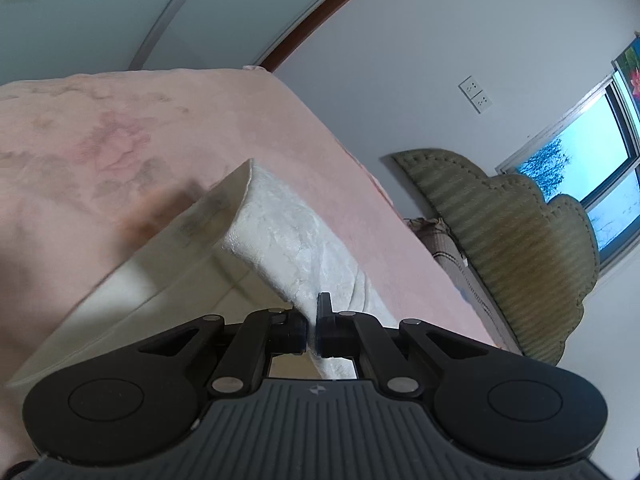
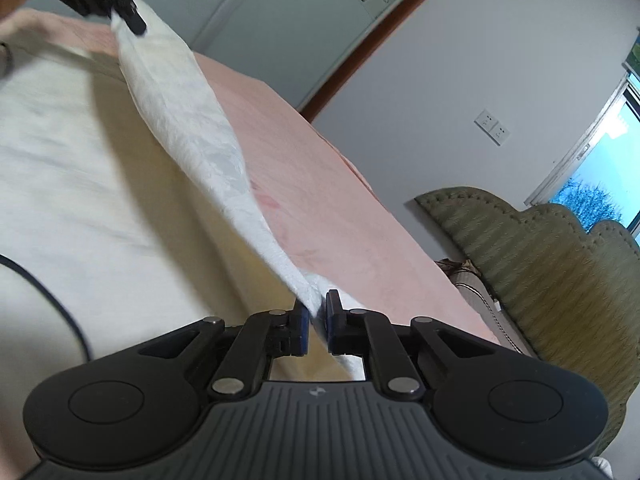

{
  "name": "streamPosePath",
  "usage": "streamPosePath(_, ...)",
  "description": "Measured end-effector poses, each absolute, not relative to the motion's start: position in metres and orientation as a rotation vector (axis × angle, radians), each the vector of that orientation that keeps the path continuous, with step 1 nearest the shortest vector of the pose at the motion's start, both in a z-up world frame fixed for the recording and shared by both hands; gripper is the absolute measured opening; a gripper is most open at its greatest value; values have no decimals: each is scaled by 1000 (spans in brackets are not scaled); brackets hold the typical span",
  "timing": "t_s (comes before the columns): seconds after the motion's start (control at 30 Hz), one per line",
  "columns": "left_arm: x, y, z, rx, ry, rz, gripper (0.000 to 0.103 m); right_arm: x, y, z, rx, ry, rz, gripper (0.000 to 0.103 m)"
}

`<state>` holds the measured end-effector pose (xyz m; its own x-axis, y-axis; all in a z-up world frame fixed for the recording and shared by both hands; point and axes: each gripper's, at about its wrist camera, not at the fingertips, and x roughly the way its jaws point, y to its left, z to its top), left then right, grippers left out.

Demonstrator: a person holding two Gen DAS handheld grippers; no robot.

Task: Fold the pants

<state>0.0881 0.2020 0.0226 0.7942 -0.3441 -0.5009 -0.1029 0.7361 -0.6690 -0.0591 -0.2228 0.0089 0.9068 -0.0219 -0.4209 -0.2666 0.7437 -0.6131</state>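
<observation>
The white pants (image 2: 192,136) are held lifted above the pink bedspread (image 2: 320,184), stretched between both tools. The right gripper (image 2: 317,320) is clamped on the cloth edge at 6 o'clock; the left gripper (image 2: 128,16) is pinched on it at 11 o'clock.

In the left wrist view, the left gripper (image 1: 312,322) is seen closed on the pants (image 1: 288,236).

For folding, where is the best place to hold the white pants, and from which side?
Probably along the lifted edge of the pants, one end in each gripper, coming from the near side of the bed. That edge stretches taut between the left gripper and the right gripper, both shut on it, while the rest lies flat below, so it can be carried over evenly.
</observation>
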Motion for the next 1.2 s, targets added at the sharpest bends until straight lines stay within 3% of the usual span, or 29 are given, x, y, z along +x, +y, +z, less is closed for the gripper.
streamPosePath(0.4,34,220,23,-618,651,-138,3,-128,-190,3,-660,472,197,8)
streamPosePath(0.93,17,226,-5,-477,718,-39,5,-144,-176,-15,-609,541,253,8)
streamPosePath(1.1,18,221,-10,-417,726,-26,10,-142,-177,-26,-597,547,247,8)
streamPosePath(1.2,17,222,-6,-412,736,-12,19,-142,-178,-28,-590,541,245,8)
